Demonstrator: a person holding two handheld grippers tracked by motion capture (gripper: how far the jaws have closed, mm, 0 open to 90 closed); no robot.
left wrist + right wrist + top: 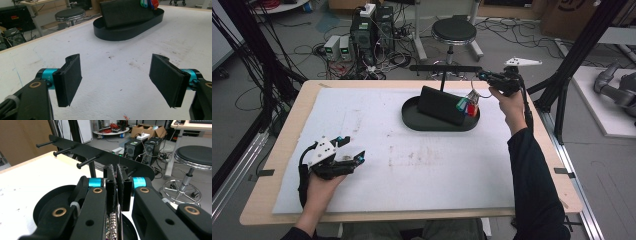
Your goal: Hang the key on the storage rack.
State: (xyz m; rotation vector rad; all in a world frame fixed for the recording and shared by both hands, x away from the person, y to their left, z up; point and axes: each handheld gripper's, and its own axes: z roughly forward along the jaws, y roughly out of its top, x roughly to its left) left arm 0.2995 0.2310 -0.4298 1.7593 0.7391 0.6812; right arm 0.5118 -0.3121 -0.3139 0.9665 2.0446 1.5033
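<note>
Keys (468, 104) dangle over the black tray (412, 120) from the right gripper (486, 76) – fingers clamped on their ring. Left gripper (354, 149) near left on the surface (412, 165) – fingers apart.

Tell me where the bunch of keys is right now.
In the high view the bunch of keys hangs from the right gripper, at the right end of the black oval tray, below the peg rack.
</note>
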